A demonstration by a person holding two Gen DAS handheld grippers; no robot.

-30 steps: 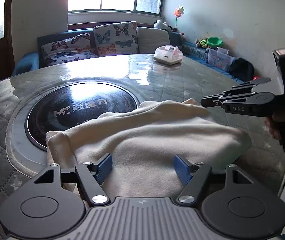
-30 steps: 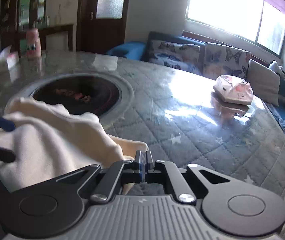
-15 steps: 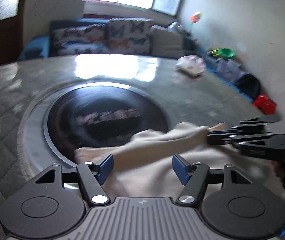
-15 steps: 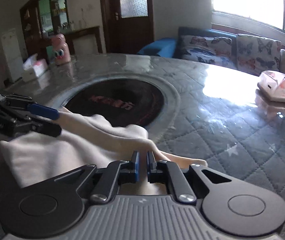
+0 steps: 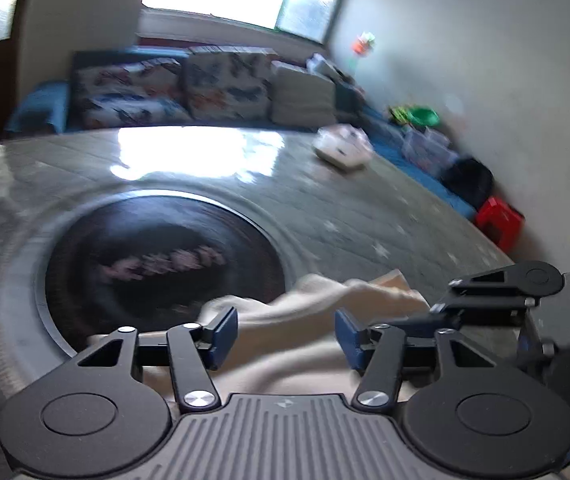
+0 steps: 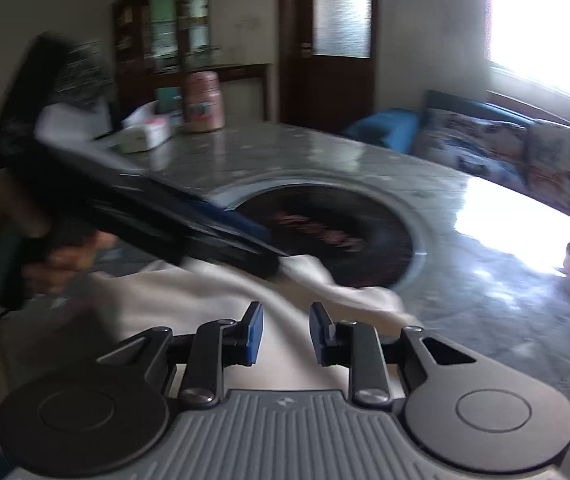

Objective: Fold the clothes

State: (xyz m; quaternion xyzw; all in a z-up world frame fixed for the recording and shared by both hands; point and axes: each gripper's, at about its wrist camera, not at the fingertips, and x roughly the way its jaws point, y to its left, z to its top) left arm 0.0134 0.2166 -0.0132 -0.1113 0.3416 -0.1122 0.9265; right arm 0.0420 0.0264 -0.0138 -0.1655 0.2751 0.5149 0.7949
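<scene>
A cream cloth [image 5: 309, 320] lies bunched on the round table, its far edge over the rim of the dark round hotplate [image 5: 157, 256]. My left gripper [image 5: 285, 336] hovers over the cloth's near part. Its blue pads stand apart and are closing, with cloth below and between them but not pinched. My right gripper [image 6: 287, 334] sits over the same cloth [image 6: 213, 312]. Its jaws are opening and the pads are off the fabric. Each gripper shows in the other's view: the right gripper [image 5: 441, 314] at the right, the left gripper [image 6: 263, 246] crossing from the left, gripped by a hand [image 6: 61, 256].
The table [image 5: 365, 216] has a grey quilted cover under glass. A white and pink tissue pack [image 5: 343, 148] lies at its far side. A pink container [image 6: 203, 100] and a box stand at another edge. A sofa with cushions [image 5: 221, 84] runs behind.
The right jaws, shut a second ago, now stand apart and have let go of the cloth. The left jaws have narrowed. Both grippers have come closer together over the bunched cloth.
</scene>
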